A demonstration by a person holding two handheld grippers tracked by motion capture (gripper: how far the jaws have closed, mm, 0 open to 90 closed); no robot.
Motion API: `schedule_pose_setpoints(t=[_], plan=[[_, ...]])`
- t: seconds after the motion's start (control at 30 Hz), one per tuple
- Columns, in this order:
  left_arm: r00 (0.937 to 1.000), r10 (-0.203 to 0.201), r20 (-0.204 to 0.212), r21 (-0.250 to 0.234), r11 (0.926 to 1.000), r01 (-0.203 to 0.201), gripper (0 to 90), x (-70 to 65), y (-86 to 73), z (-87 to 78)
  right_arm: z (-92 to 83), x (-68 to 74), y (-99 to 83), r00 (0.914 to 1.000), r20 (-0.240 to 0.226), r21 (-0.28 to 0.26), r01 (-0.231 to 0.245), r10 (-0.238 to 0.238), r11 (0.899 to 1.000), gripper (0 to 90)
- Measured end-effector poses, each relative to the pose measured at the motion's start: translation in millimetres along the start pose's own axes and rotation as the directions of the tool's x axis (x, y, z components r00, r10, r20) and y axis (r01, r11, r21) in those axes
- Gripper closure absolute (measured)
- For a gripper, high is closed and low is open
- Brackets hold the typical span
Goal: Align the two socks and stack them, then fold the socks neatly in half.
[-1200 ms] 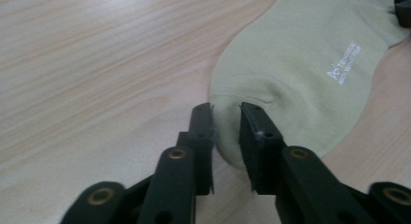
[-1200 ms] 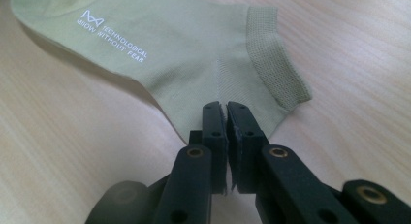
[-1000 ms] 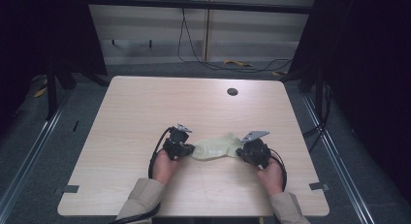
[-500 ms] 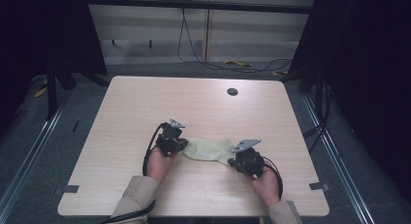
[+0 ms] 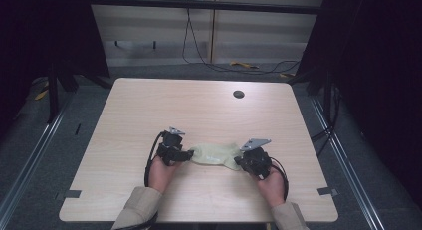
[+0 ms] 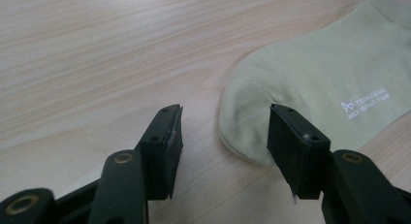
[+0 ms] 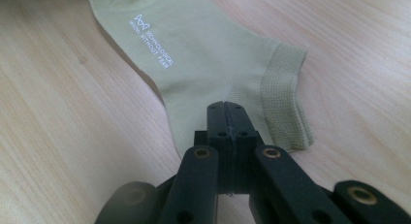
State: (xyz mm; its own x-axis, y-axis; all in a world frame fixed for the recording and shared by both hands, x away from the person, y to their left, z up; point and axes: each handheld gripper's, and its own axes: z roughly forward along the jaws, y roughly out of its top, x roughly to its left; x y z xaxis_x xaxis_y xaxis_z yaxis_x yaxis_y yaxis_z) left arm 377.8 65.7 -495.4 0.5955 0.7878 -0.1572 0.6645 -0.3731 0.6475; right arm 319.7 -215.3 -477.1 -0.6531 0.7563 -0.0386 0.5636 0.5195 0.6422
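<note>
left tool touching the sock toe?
Apart. Left gripper view: left tool has just opened; the sock toe lies on the table, clear of both pads.

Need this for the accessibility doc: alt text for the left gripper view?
A pale green sock lies flat on a wooden table, toe end toward the camera. The left claw stands open, its jaws off the sock.

Sock (image 6: 320, 83) cut off at right edge; heel (image 7: 194, 122) hidden behind the closed right gripper (image 7: 228, 112).
</note>
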Motion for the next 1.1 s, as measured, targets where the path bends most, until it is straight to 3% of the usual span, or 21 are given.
schedule_pose_setpoints(t=[0.03, 0.1, 0.13, 0.23, 0.37, 0.73, 1.1], plan=[[0.9993, 0.036, -0.011, 0.008, 0.9993, -0.036, 56.8, -3.7, 0.1, -0.2, 0.4, -0.2, -0.5, 1.0000, -0.002, 0.000, -0.005, 0.005, 1.000, 90.0], [0.9990, 0.046, 0.005, 0.016, 0.9988, -0.046, 69.3, -5.4, 0.4, -0.3, 1.7, -0.5, -1.7, 1.0000, -0.004, 0.001, 0.000, 0.000, 1.000, 89.9], [0.9989, 0.046, 0.013, 0.017, 0.9988, -0.046, 69.3, -6.6, 0.7, 0.1, 1.7, -0.5, -1.7, 1.0000, -0.004, 0.001, 0.000, 0.000, 1.000, 89.9], [0.9988, 0.005, 0.048, 0.029, 0.9996, -0.007, 83.2, -7.1, 1.7, 0.6, 0.1, -1.5, -2.0, 1.0000, 0.002, -0.010, -0.001, 0.001, 1.000, 89.9], [0.9987, 0.018, 0.047, 0.023, 0.9995, -0.020, 85.3, -7.7, 1.9, 0.0, -1.8, -1.6, -2.4, 1.0000, -0.003, -0.028, -0.005, 0.005, 1.000, 89.9], [0.9978, 0.020, 0.064, 0.007, 0.9998, -0.021, 85.8, 1.6, 11.9, -18.2, 3.1, 2.3, -3.0, 0.9999, -0.013, -0.006, 0.006, -0.006, 1.000, 89.9], [0.9969, 0.018, 0.077, -0.002, 0.9998, -0.018, 85.8, 0.7, 18.4, -27.1, 6.5, 3.5, -3.3, 0.9997, -0.022, 0.004, 0.003, -0.003, 1.000, 89.9]])
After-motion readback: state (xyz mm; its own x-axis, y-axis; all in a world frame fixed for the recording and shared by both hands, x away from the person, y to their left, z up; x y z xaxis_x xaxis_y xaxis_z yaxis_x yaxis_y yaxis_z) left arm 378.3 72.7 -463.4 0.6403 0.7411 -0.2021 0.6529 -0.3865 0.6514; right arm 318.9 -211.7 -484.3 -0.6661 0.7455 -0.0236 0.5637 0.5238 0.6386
